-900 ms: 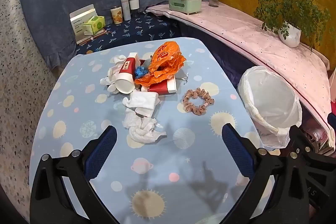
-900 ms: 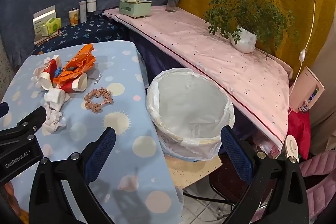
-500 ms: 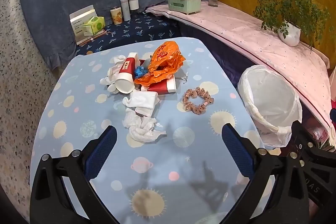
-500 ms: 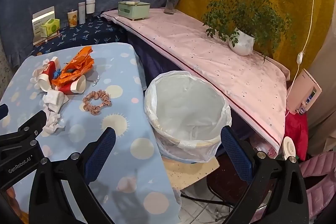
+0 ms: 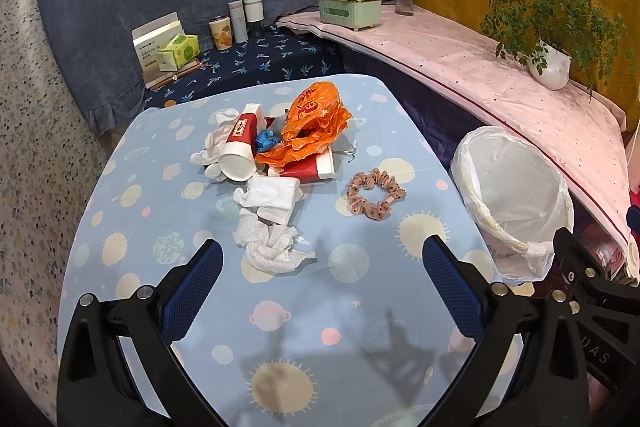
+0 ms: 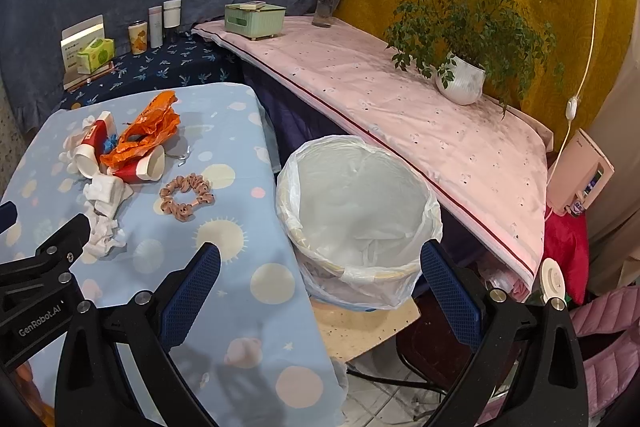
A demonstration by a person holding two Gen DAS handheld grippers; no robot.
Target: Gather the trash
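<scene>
Nothing collected yet: both the left gripper point(image 5: 322, 269) and right gripper point(image 6: 320, 269) hang wide and empty, so next comes reaching for the crumpled tissue point(image 5: 270, 245) to carry to the lined bin point(image 6: 360, 207).

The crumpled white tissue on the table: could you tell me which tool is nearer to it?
Left. The left tool hangs open just short of the crumpled white tissue; the right tool is off to its right, facing the bin.
</scene>
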